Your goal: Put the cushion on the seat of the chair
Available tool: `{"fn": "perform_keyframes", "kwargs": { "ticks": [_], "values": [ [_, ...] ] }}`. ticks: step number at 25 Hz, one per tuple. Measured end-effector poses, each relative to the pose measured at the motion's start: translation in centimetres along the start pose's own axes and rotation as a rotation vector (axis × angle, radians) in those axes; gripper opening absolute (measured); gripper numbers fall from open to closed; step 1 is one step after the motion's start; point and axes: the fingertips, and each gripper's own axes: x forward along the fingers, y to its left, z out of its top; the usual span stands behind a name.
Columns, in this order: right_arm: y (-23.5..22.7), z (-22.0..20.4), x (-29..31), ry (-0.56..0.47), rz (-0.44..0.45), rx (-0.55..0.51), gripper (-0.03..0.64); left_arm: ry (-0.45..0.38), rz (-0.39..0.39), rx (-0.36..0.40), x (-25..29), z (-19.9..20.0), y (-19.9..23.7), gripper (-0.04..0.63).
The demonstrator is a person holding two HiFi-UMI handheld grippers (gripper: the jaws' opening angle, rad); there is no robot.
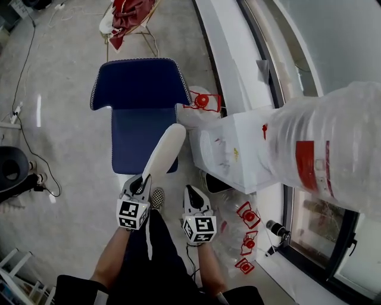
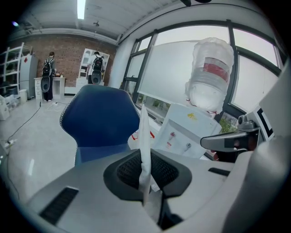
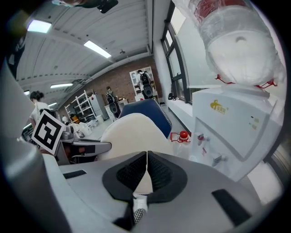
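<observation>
A blue chair (image 1: pixel 138 95) with a checkered rim stands on the floor ahead of me, its seat (image 1: pixel 134 137) facing me. My left gripper (image 1: pixel 144 179) is shut on the near edge of a cream cushion (image 1: pixel 165 152), which sticks out edge-on over the seat's front right corner. In the left gripper view the cushion (image 2: pixel 144 136) rises as a thin strip from the closed left gripper (image 2: pixel 145 177), with the chair (image 2: pixel 100 118) behind it. My right gripper (image 1: pixel 191 192) is beside the left one, apart from the cushion, shut with nothing held. The right gripper view shows the right gripper (image 3: pixel 146 168) with its jaws together, the cushion (image 3: pixel 136 132) beyond them.
A white water dispenser (image 1: pixel 238 149) stands right of the chair, topped by a large plastic-wrapped bottle (image 1: pixel 333 143). Empty bottles with red handles (image 1: pixel 247 229) lie on the floor by the window. A cable (image 1: pixel 24 119) runs along the left. A red-draped frame (image 1: pixel 128 18) stands behind the chair.
</observation>
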Motion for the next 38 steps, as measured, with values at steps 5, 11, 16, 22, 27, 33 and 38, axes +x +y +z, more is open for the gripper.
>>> {"fn": "perform_keyframes", "kwargs": {
  "ticks": [5, 11, 16, 22, 27, 33, 38],
  "values": [
    [-0.2, -0.8, 0.7, 0.021, 0.013, -0.009, 0.029, -0.006, 0.041, -0.021, 0.4, -0.4, 1.4, 0.044],
    [2.0, -0.8, 1.7, 0.038, 0.063, -0.033, 0.029, -0.002, 0.083, -0.058, -0.3, -1.3, 3.8, 0.045],
    [3.5, -1.0, 2.9, 0.052, 0.088, -0.044, 0.029, -0.003, 0.100, -0.078, -0.4, -1.9, 5.6, 0.046],
    [4.8, -1.2, 4.5, 0.078, 0.101, -0.054, 0.029, 0.006, 0.116, -0.098, -0.4, -2.7, 8.2, 0.046],
    [6.0, -1.0, 6.2, 0.093, 0.104, -0.059, 0.029, 0.017, 0.115, -0.114, -0.1, -3.1, 10.3, 0.046],
    [7.7, -0.9, 8.5, 0.110, 0.117, -0.065, 0.029, 0.017, 0.125, -0.136, 0.2, -4.0, 13.0, 0.046],
    [9.1, -1.4, 10.6, 0.133, 0.125, -0.072, 0.029, 0.027, 0.142, -0.158, 0.6, -5.3, 16.1, 0.048]
  ]
}}
